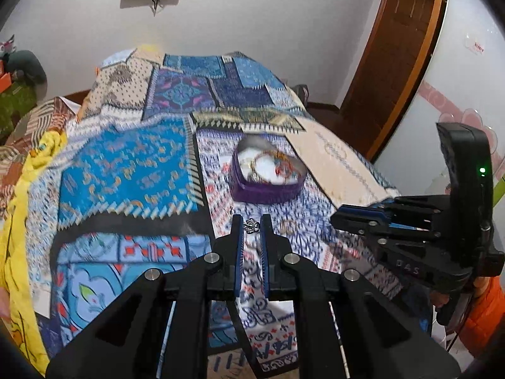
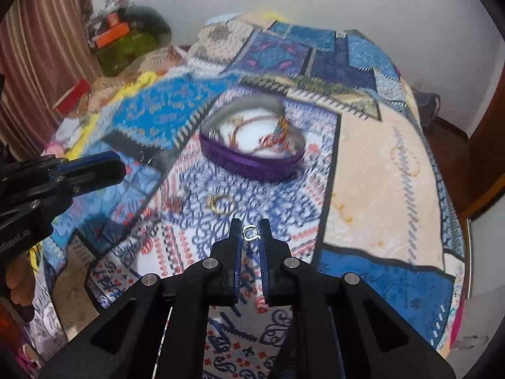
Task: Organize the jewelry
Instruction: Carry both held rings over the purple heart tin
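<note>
A: Left wrist view, item 1: left gripper, black with blue pads, closed on a small ornate silver ring pinched at its tips.

B: Item 2?

A: Purple heart-shaped fabric jewelry box, open, white lining, standing on the blue patchwork-print bedspread beyond the tips. It already holds a beaded bracelet and other pieces, too blurred to count. Item 3: right gripper, seen side-on at the right edge; its fingers look shut, their load not visible here. Writing: raised letters on its body read roughly "DAS".

B: Right wrist view?

A: Item 1: right gripper, closed on a small silver ring with a squared setting. Item 2: thin gold hoop, loose on the bedspread, between the tips and the box. A small reddish piece seems to lie left of it, blurred. Item 3: left gripper, entering from the left.

B: Progress?

A: Judged partway: several pieces boxed, 2 rings in transit, at least 1 hoop left out. No other legible writing.
</note>
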### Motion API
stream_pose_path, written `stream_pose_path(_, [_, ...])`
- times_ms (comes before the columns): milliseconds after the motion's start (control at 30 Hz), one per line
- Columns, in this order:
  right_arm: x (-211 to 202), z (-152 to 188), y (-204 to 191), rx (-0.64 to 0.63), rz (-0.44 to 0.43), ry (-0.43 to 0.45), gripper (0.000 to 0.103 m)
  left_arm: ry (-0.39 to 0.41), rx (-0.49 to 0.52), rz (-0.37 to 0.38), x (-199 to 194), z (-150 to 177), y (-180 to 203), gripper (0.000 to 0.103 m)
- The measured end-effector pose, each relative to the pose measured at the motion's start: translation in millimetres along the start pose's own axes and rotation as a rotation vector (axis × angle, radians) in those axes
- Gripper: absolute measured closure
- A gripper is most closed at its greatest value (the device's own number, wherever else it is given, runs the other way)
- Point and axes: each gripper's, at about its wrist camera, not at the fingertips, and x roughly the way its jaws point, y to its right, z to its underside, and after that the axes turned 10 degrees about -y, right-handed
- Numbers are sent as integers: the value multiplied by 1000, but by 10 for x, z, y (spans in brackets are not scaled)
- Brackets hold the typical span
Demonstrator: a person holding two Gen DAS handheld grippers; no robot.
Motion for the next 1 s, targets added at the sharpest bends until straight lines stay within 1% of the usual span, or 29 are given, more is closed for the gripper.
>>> stream_pose_path(200, [-181, -120, 46, 11, 10, 70, 94, 45, 8, -35, -71, -198, 10, 95])
stream_pose_path(567, [-285, -381, 136, 28, 0, 155, 94, 101, 33, -13, -29, -572, 70, 95])
stream_pose_path(800, [-243, -473, 140, 18, -6, 172, 94, 118, 52, 10, 80, -771, 132, 95])
stream_pose_path(1000, [-103, -541, 149, 3, -14, 152, 94, 100, 59, 37, 238, -842, 146, 95])
